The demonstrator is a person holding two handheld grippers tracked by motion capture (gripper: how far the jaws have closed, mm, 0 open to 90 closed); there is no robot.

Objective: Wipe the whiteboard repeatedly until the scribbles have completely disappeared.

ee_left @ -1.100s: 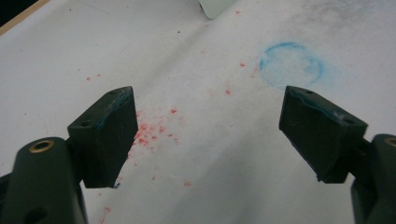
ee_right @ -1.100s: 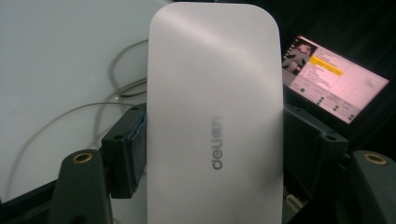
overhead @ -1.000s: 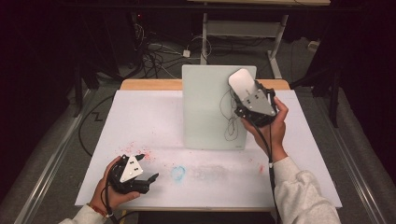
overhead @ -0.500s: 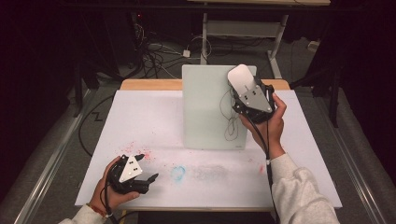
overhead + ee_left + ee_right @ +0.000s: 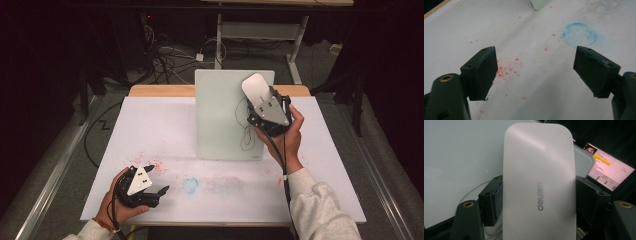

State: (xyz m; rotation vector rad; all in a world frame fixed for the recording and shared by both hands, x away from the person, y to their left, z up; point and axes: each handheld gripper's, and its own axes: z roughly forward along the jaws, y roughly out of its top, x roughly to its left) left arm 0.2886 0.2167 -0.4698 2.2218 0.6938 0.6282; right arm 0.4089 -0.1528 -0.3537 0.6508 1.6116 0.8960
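My right gripper is shut on a white oblong eraser and holds it up against the upper right part of a pale board. In the right gripper view the eraser stands between both pads, grey lettering facing me, with the board behind it. A thin dark scribble marks the board below the gripper. My left gripper rests at the table's front left, open with nothing between its jaws. Its own view has the gripper over the white sheet.
A white sheet covers the table. On it are a blue ring mark and red specks close to the left gripper. A lit laptop screen sits behind the board. Cables lie on the floor beyond the table.
The right gripper with the eraser has shifted only slightly over the board. The left hand has kept still.
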